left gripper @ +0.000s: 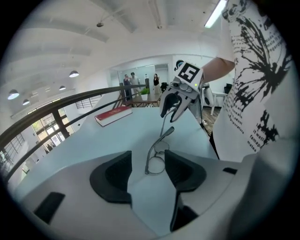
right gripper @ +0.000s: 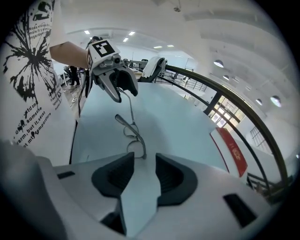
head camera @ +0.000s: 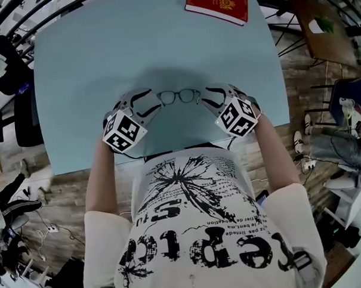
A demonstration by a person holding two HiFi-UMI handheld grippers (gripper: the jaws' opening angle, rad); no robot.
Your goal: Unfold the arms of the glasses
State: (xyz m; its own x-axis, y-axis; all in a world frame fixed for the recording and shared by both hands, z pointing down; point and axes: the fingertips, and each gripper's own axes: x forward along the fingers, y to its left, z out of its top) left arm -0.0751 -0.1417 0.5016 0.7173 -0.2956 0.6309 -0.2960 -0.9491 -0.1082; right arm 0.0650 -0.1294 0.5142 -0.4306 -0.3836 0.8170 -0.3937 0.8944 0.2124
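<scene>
A thin-framed pair of glasses (head camera: 178,97) lies on the pale blue table (head camera: 94,72), close to the person's body. My left gripper (head camera: 150,105) stands at its left end and my right gripper (head camera: 207,98) at its right end. In the left gripper view the jaws (left gripper: 149,171) are open, with the glasses (left gripper: 157,158) just beyond the dark pads (left gripper: 112,176) and untouched. The right gripper view shows its jaws (right gripper: 140,176) open too, the glasses (right gripper: 133,136) lying ahead of them. One dark-tipped arm (left gripper: 167,132) points along the frame towards the far gripper.
A red book (head camera: 217,5) lies at the table's far edge, also visible as the red book (left gripper: 114,115) in the left gripper view. The table's near edge runs just under both forearms. Chairs, cables and bags crowd the floor around the table.
</scene>
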